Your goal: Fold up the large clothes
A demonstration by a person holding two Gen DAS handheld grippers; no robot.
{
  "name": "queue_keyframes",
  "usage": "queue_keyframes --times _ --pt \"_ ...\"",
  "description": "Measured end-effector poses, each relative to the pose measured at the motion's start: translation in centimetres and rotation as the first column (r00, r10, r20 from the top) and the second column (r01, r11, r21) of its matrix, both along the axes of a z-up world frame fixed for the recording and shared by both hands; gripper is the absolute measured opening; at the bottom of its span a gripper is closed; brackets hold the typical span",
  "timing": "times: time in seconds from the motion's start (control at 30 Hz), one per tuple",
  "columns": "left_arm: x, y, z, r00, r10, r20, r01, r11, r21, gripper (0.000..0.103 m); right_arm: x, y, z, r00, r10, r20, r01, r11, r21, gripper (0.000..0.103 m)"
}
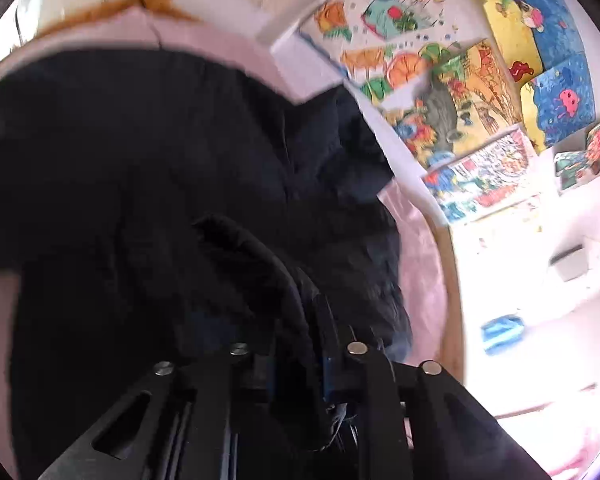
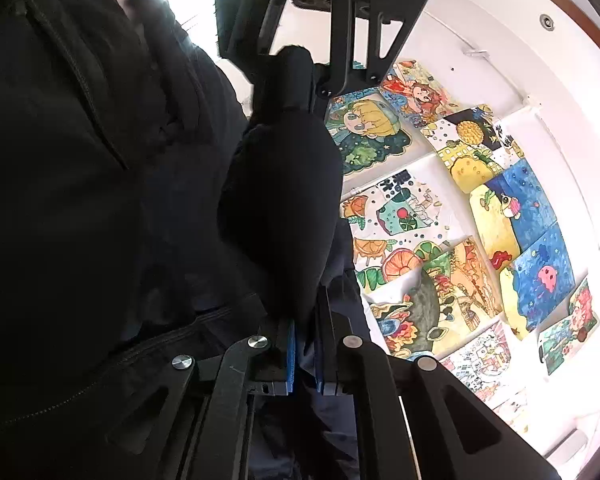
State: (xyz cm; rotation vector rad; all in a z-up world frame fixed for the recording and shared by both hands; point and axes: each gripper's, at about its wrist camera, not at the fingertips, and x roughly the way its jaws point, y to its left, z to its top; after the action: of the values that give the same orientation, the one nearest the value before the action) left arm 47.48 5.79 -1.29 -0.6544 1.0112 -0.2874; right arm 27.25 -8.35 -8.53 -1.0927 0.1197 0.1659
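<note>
1. The black jacket (image 1: 140, 168) is lying spread over a pink sheet (image 1: 420, 264), filling the left of both views.
2. The left gripper (image 1: 300, 320) is pinching a rolled edge of it; the right gripper (image 2: 304, 320) is clamping another fold.
3. Children's drawings (image 2: 460, 220) are covering the wall at right; the jacket's outline is blurring into shadow.

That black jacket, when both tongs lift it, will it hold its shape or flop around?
The black jacket looks likely to flop: it bunches into soft folds where the right tongs pinch it. It probably sags between grips, since fabric also trails from the left tongs. The zipper and thick seams suggest some weight.
</note>
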Motion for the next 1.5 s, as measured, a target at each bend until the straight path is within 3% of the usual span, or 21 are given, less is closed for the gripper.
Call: queue_keyframes --times 0.07,0.13,0.2,0.3,0.37,0.43,0.47,0.53,0.6,0.63,0.73,0.8,0.87,1.0,1.07,1.13,1.2,1.27,1.33,1.4,1.5 --pt "0.7 -0.4 2.2 0.997 0.020 0.073 -0.030 0.990 0.139 0.013 -0.1 0.0 -0.1 1.000 0.007 0.012 -0.007 1.000 -0.023 0.012" --pt "1.4 -0.9 4.4 0.987 0.004 0.161 -0.051 0.956 0.289 0.013 -0.6 -0.2 0.0 1.000 0.018 0.023 -0.017 0.999 -0.039 0.029" --pt "2.4 -1.2 5.4 0.975 -0.030 0.219 -0.065 0.907 0.415 0.013 -0.7 -0.9 0.9 0.999 0.030 0.011 -0.030 1.000 0.000 0.057" --pt "4.2 -1.7 4.5 0.964 -0.078 0.252 -0.075 0.835 0.545 0.013 0.3 -3.3 3.3 0.996 0.024 -0.089 -0.010 0.988 0.153 0.064" --pt "5.3 -1.7 2.6 0.974 -0.074 0.214 -0.065 0.813 0.578 0.013 2.1 -5.3 4.7 0.986 -0.017 -0.168 0.062 0.962 0.267 0.064" --pt "6.1 -1.3 0.3 0.986 -0.058 0.158 -0.048 0.802 0.595 0.013 5.0 -8.6 5.4 0.959 -0.094 -0.268 0.196 0.901 0.388 0.064" --pt "6.7 -1.1 -1.1 0.991 -0.049 0.122 -0.036 0.791 0.611 0.013 6.5 -10.1 5.3 0.942 -0.126 -0.311 0.256 0.868 0.425 0.064" --pt "7.3 -0.9 -3.2 0.997 -0.038 0.074 -0.018 0.772 0.635 0.013 9.9 -14.4 4.4 0.876 -0.198 -0.440 0.420 0.762 0.492 0.060" --pt "7.7 -0.6 -4.9 0.999 -0.028 0.032 0.000 0.758 0.653 0.013 12.0 -17.2 2.7 0.812 -0.236 -0.533 0.534 0.669 0.517 0.034" --pt "8.0 -0.5 -5.6 1.000 -0.023 0.013 0.009 0.753 0.658 0.013 12.9 -18.4 1.4 0.776 -0.232 -0.587 0.583 0.621 0.525 0.030" --pt "8.6 -0.3 -7.1 0.999 -0.009 -0.043 0.035 0.747 0.664 0.017 14.6 -21.3 -2.8 0.679 -0.182 -0.711 0.678 0.527 0.512 0.024" --pt "8.8 -0.1 -7.7 0.998 -0.003 -0.059 0.041 0.747 0.664 0.023 15.7 -22.6 -5.6 0.620 -0.152 -0.770 0.725 0.486 0.488 0.024" --pt "8.8 0.2 -7.9 0.997 0.003 -0.071 0.044 0.754 0.656 0.032 17.0 -23.3 -7.2 0.585 -0.123 -0.801 0.752 0.452 0.480 0.024" --pt "8.8 1.5 -7.3 0.997 0.007 -0.081 0.042 0.804 0.593 0.042 16.9 -22.8 -8.5 0.585 -0.141 -0.799 0.755 0.455 0.472 0.025" --pt "8.2 2.3 -6.8 0.996 0.005 -0.087 0.043 0.843 0.536 0.055 16.5 -22.6 -8.7 0.594 -0.142 -0.792 0.748 0.459 0.479 0.027" --pt "7.0 2.8 -5.6 0.998 0.001 -0.068 0.032 0.874 0.485 0.068 15.9 -22.6 -8.5 0.610 -0.135 -0.781 0.739 0.451 0.499 0.038" --pt "5.3 3.4 -3.6 0.999 0.013 -0.031 0.004 0.878 0.479 0.082 14.9 -22.3 -7.7 0.634 -0.132 -0.762 0.724 0.447 0.525 0.062" --pt "3.4 4.2 -1.7 1.000 0.019 0.015 -0.024 0.870 0.492 0.091 14.1 -21.9 -6.8 0.660 -0.117 -0.742 0.699 0.455 0.551 0.065" --pt "2.0 5.0 0.0 0.999 0.025 0.038 -0.040 0.871 0.490 0.091 13.4 -21.2 -5.9 0.676 -0.088 -0.732 0.678 0.465 0.570 0.068" --pt "0.2 6.4 1.3 0.998 0.051 0.047 -0.068 0.872 0.485 0.091 13.0 -20.5 -4.8 0.688 -0.044 -0.724 0.652 0.475 0.591 0.083" --pt "-2.9 9.1 2.7 0.991 0.122 0.053 -0.133 0.882 0.453 0.091 12.5 -19.3 -2.8 0.716 0.018 -0.698 0.599 0.498 0.627 0.090"
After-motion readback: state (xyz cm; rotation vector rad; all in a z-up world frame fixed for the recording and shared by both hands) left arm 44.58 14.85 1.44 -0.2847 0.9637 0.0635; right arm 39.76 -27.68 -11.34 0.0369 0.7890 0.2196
